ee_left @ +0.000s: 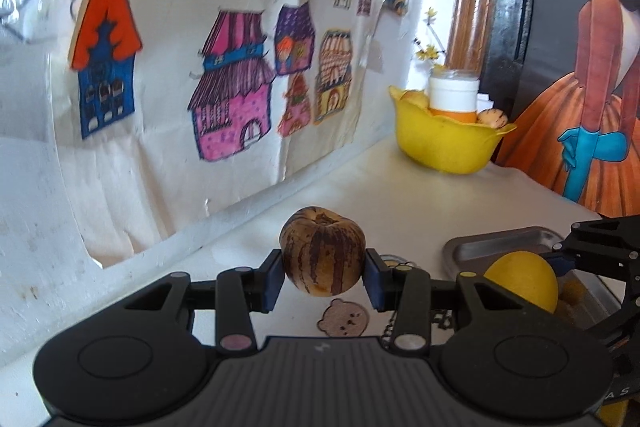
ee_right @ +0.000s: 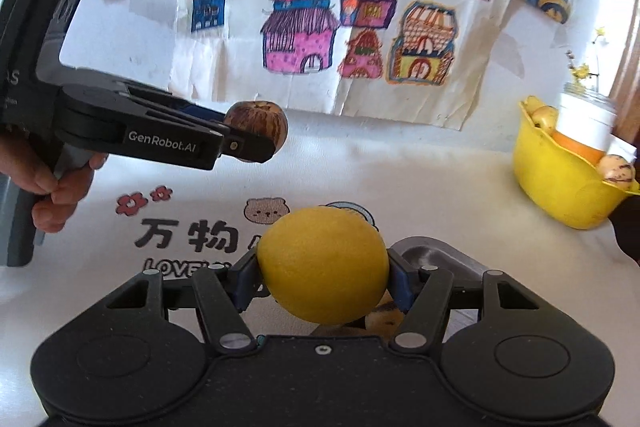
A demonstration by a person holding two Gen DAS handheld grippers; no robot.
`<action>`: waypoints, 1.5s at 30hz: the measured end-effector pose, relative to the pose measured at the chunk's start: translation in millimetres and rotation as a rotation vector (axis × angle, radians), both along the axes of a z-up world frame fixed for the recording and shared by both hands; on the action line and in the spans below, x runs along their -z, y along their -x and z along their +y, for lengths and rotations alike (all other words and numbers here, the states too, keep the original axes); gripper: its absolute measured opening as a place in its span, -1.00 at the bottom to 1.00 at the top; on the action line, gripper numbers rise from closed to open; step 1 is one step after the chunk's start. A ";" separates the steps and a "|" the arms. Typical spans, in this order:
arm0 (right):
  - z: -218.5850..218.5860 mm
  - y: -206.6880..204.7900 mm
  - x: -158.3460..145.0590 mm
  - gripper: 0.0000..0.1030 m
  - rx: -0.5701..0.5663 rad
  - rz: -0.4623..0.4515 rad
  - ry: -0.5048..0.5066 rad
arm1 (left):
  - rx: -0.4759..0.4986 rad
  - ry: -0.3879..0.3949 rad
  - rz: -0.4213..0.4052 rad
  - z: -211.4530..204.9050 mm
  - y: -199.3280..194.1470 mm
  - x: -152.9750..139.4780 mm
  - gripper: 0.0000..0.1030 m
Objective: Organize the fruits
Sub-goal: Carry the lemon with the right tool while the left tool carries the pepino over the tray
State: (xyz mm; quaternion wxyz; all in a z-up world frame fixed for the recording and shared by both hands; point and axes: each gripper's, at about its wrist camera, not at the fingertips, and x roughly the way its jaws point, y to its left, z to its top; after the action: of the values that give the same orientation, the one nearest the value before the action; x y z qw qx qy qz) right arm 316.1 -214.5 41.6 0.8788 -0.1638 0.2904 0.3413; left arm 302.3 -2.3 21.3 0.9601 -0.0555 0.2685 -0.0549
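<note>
My left gripper (ee_left: 324, 277) is shut on a brown striped round fruit (ee_left: 323, 251) and holds it above the white table; it also shows in the right wrist view (ee_right: 256, 129) at the left. My right gripper (ee_right: 323, 279) is shut on a yellow lemon (ee_right: 323, 265), held over a metal tray (ee_right: 436, 253). In the left wrist view the lemon (ee_left: 524, 279) and the right gripper sit over the tray (ee_left: 500, 241) at the right. A yellow bowl (ee_left: 444, 143) at the back right holds pale speckled fruits (ee_left: 492, 117) and a white jar.
A sheet with drawings of coloured houses (ee_right: 320, 27) stands along the wall behind the table. The white tablecloth (ee_right: 440, 179) carries bear and flower prints. A dark framed picture (ee_left: 580, 67) stands at the far right. A person's hand (ee_right: 52, 187) grips the left gripper's handle.
</note>
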 end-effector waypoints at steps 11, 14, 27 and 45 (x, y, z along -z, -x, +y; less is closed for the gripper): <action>-32.3 25.8 -28.6 0.26 0.078 -0.056 -0.074 | 0.030 0.043 -0.042 -27.7 18.5 -21.0 -0.12; -43.8 32.1 -34.8 0.26 0.113 -0.067 -0.074 | 0.045 0.051 -0.049 -36.4 22.2 -27.3 -0.12; -111.6 62.9 -46.9 0.27 0.260 -0.078 -0.082 | 0.124 0.081 -0.065 -78.9 27.4 -44.0 -0.11; -141.4 122.4 -27.4 0.27 0.283 -0.077 -0.065 | 0.278 0.128 0.057 -141.9 20.1 -39.1 -0.12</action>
State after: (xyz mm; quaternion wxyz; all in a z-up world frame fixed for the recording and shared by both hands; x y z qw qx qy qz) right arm 193.6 -355.9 69.0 0.9336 -0.1056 0.2653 0.2165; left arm 282.2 -144.1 60.3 0.9297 -0.0803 0.2969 -0.2025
